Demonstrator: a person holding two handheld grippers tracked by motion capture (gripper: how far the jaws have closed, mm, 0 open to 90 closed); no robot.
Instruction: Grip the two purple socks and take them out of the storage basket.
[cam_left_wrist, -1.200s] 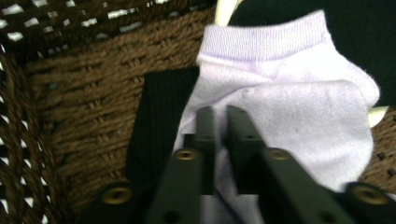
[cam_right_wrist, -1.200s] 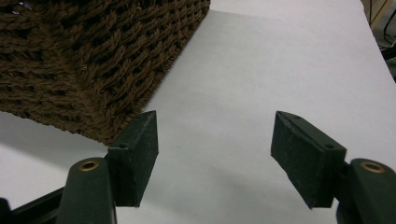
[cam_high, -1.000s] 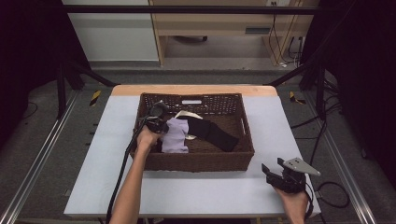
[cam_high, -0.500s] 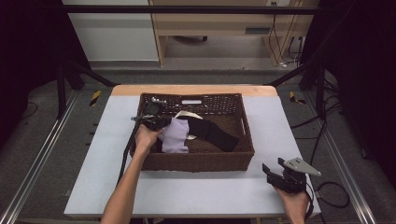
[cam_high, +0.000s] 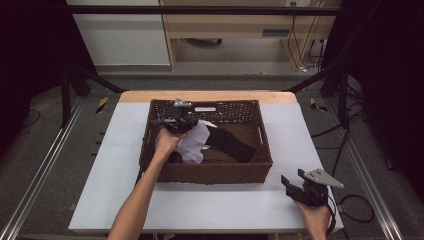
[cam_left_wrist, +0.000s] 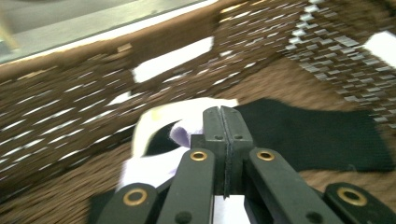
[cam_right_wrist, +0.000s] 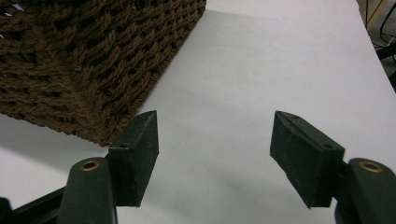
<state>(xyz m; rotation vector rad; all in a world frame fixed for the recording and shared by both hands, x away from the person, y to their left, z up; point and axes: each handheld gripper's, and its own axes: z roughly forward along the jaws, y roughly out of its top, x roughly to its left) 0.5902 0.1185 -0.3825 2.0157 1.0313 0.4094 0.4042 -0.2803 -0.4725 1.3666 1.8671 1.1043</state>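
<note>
Covering most of the high view is the white rectangular surface (cam_high: 120, 165) with a tan wooden strip along its far edge. Dark brown woven rectangular basket (cam_high: 212, 172) sits mid-surface, slightly toward the far side; a small white label shows on its far inner wall.

Inside the basket:
- flat black cloth piece (cam_high: 231, 145) lies diagonally on the basket floor, right of centre
- pale lavender cloth (cam_high: 192, 145) is bunched left of centre, touching the black piece's near-left end
- a cream-white fabric edge (cam_left_wrist: 187, 108) shows next to the lavender cloth in the left gripper view; can't tell if it's a separate item

Left tool (cam_high: 179, 119) is inside the basket near the far-left corner, above the lavender cloth, with the left hand (cam_high: 167, 142) behind it. In the left gripper view its jaws are pressed together at the tips (cam_left_wrist: 222, 122); lavender cloth (cam_left_wrist: 184, 133) sits directly behind and beside them. Can't tell whether fabric is actually pinched.

Right tool (cam_high: 295, 184) rests low at the near-right corner of the surface, well apart from the basket's contents, grey three-cornered plate on top. Right gripper view: jaws spread wide with nothing between them (cam_right_wrist: 215, 149), bare white surface beneath, basket's near-right corner (cam_right_wrist: 93, 70) just beyond the left jaw.
</note>
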